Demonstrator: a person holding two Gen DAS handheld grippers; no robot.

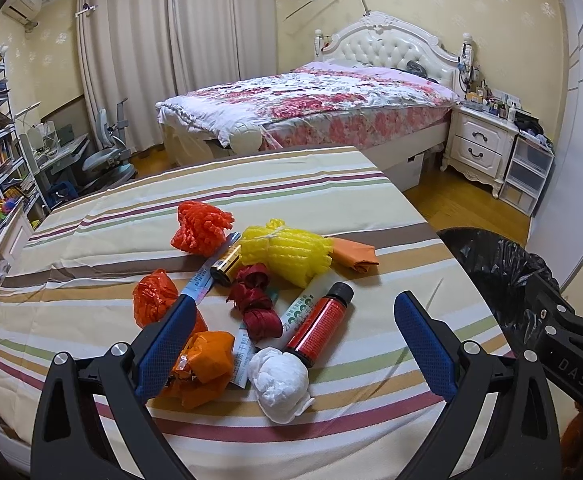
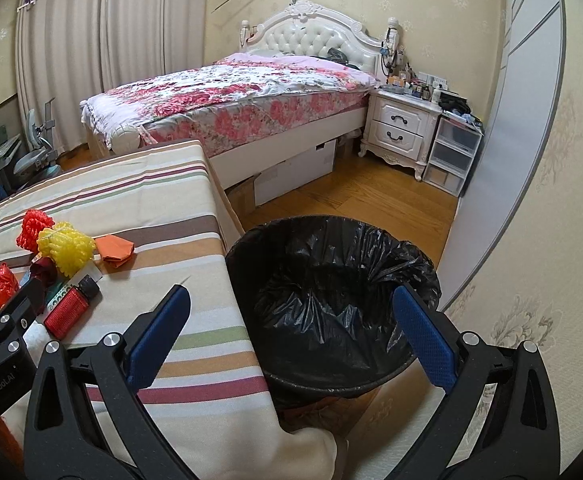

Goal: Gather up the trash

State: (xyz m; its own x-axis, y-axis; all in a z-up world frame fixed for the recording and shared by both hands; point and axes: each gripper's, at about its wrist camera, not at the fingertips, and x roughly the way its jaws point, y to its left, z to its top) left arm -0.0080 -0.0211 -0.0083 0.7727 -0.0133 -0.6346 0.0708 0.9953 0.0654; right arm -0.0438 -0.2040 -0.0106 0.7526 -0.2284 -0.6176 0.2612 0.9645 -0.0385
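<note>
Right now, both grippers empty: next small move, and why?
Probably lower the left gripper onto the white tissue ball and close. It lies nearest, between open fingers; the bin beside the table looks empty.

Bin [image 2: 331,280] mouth open — table edge [image 2: 227,248] (left) adjoins.

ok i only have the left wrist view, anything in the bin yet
Observer: No trash shows in the bin; inside, only its black liner is visible.
Operator: is the mouth open all round
Observer: Yes, the liner is folded over the rim and the mouth gapes wide.
Operator: and the right tongs
Observer: The right tongs are open and empty, pointing at the bin, with one finger over the table edge.
</note>
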